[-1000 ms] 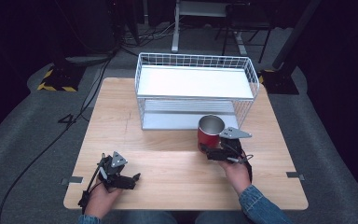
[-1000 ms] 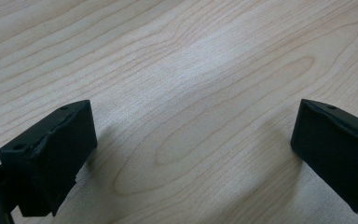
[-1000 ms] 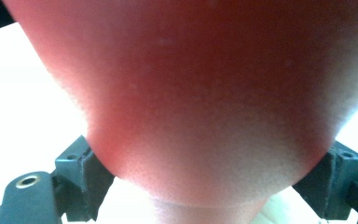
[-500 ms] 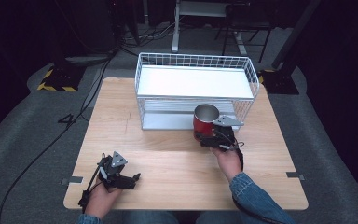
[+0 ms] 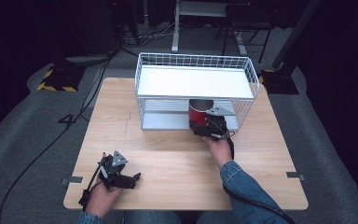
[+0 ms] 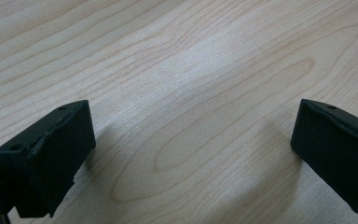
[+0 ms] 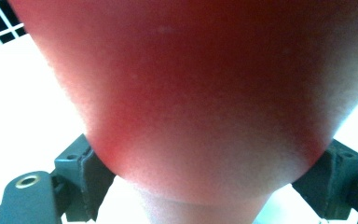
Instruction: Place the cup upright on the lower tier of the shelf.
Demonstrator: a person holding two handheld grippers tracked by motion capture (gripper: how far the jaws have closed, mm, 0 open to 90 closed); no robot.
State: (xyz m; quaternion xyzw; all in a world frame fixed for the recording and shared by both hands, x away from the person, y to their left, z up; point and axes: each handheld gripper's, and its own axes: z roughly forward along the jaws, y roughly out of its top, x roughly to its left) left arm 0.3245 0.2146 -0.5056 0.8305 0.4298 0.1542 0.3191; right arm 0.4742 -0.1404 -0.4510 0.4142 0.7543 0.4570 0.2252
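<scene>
A red cup (image 5: 197, 112) with a metal-grey inside stands upright at the front opening of the white wire rack (image 5: 142, 88), under its white upper shelf (image 5: 193, 83). My right gripper (image 5: 200, 122) is shut on the cup's lower part, coming from the near side. In the right gripper view the red cup (image 7: 200, 93) is very close, and the black fingers (image 7: 81, 172) press on its two sides. My left gripper (image 5: 131, 179) lies on the table's front left corner. Its jaws stand wide apart over bare wood, with nothing between the fingers (image 6: 51, 158).
The rack stands at the back middle of the wooden table (image 5: 177, 163), with a grey lower shelf (image 5: 163, 119). A sleeve in blue denim (image 5: 242, 186) reaches in from the front right. Cables and stand legs lie on the dark floor beyond.
My right gripper has carried the red cup forward and to the left, from the table in front of the rack into its lower opening. The left gripper has stayed still.
</scene>
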